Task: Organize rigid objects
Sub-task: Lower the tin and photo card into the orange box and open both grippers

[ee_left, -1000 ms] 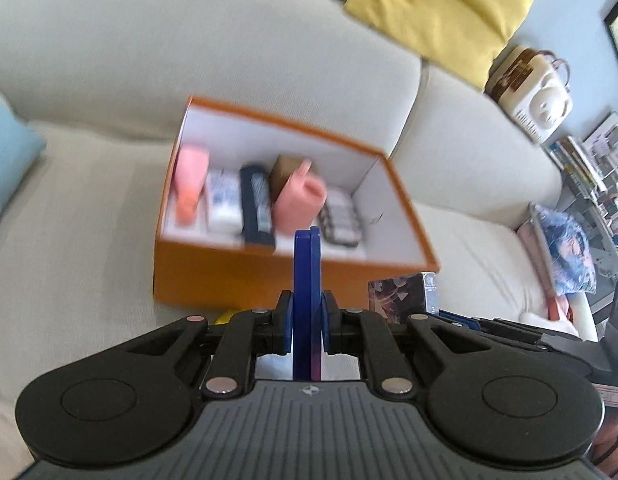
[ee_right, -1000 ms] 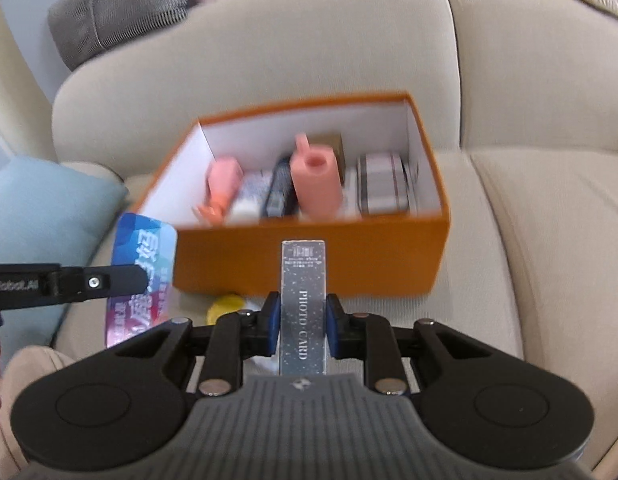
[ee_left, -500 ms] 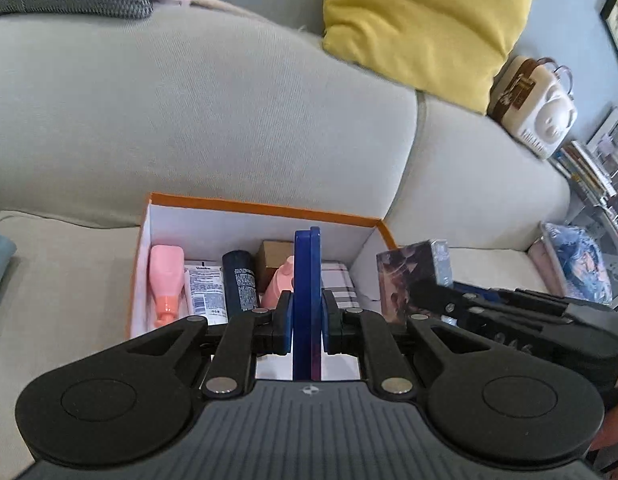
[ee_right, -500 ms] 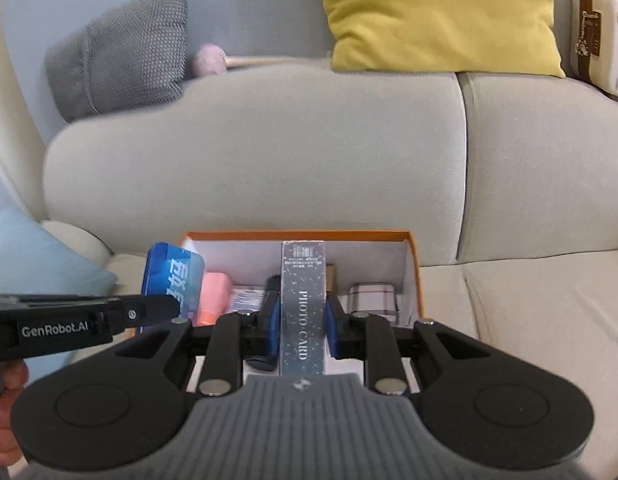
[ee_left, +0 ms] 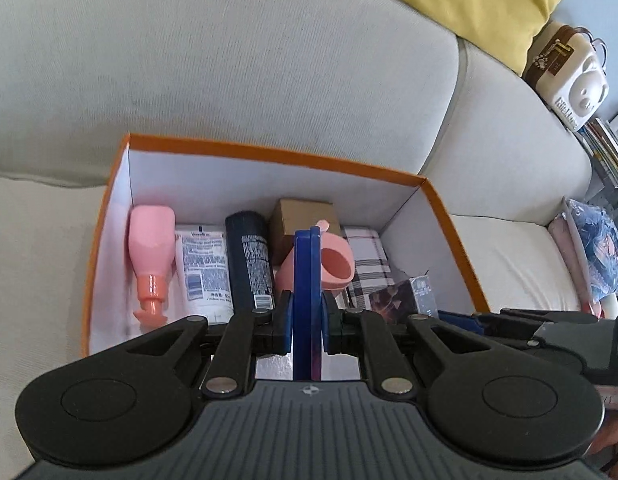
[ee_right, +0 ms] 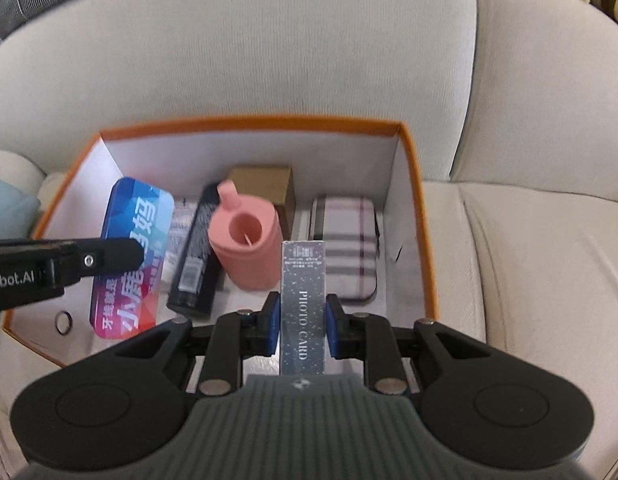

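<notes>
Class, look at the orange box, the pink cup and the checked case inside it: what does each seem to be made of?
Orange box: likely cardboard, matte, with thin folded walls and a white lining.
Pink cup: probably silicone or soft plastic, with a smooth matte skin and rounded edges.
Checked case: looks like fabric or printed faux leather, with a plaid pattern and soft rounded corners; which one is unclear.

The box point(ee_right: 413, 184) is orange outside, white inside; the cup point(ee_right: 245, 248) and bottle point(ee_left: 151, 248) are pink, the pouch point(ee_right: 345, 248) plaid, the tin point(ee_right: 129, 256) blue
</notes>
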A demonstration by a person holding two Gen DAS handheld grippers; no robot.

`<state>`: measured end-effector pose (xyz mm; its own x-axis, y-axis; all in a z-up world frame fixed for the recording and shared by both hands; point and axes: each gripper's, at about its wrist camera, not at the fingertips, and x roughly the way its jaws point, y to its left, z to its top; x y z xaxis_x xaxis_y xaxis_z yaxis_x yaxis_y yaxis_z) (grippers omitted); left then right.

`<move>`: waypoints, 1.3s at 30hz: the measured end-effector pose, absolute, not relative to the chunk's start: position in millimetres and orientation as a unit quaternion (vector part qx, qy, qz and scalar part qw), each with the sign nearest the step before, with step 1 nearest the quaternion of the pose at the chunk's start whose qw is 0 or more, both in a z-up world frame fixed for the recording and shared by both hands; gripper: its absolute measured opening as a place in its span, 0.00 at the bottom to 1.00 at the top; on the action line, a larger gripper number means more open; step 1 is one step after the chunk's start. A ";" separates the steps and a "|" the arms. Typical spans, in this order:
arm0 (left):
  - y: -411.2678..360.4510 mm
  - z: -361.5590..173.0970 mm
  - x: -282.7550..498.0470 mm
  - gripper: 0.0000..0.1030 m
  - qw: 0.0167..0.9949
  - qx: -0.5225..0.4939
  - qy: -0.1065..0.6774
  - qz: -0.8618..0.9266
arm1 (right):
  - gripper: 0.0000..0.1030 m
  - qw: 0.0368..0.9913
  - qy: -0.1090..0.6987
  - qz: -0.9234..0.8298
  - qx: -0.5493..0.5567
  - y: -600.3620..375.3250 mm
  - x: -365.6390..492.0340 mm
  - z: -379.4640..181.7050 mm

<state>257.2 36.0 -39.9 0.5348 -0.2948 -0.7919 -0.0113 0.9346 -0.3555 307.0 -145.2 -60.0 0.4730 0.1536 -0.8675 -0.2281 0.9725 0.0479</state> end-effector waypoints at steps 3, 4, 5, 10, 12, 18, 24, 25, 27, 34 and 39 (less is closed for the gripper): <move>38.7 -45.2 256.9 0.14 0.857 -0.167 0.480 -0.084 | 0.22 0.851 0.511 0.115 -0.049 -141.5 305.9 -67.9; 39.3 -46.3 256.7 0.14 0.856 -0.167 0.481 -0.085 | 0.22 0.848 0.515 0.116 -0.051 -140.1 306.4 -70.6; 39.6 -47.2 256.6 0.14 0.856 -0.166 0.482 -0.087 | 0.22 0.845 0.520 0.115 -0.051 -138.7 306.8 -73.3; 41.2 -50.4 255.9 0.14 0.851 -0.175 0.486 -0.094 | 0.22 0.831 0.542 0.113 -0.061 -128.2 314.6 -86.7; 42.4 -51.7 255.5 0.14 0.850 -0.179 0.486 -0.094 | 0.23 0.824 0.552 0.105 -0.074 -125.5 318.7 -94.5; 46.1 -55.0 254.5 0.14 0.846 -0.186 0.490 -0.094 | 0.25 0.814 0.565 0.094 -0.098 -126.5 323.8 -102.3; 44.6 -55.2 255.3 0.14 0.841 -0.195 0.495 -0.102 | 0.27 0.809 0.559 0.091 -0.155 -124.4 321.7 -97.5; 44.2 -55.7 255.9 0.14 0.840 -0.197 0.496 -0.103 | 0.26 0.810 0.557 0.090 -0.163 -124.9 321.0 -95.9; 43.1 -57.1 256.8 0.14 0.837 -0.200 0.499 -0.105 | 0.25 0.809 0.555 0.096 -0.170 -127.0 318.1 -91.2; 36.0 -61.6 258.6 0.14 0.832 -0.201 0.507 -0.103 | 0.25 0.818 0.535 0.096 -0.188 -132.9 313.8 -78.2; 30.7 -64.8 261.4 0.14 0.827 -0.204 0.514 -0.102 | 0.19 0.821 0.531 0.115 -0.176 -137.1 318.7 -76.4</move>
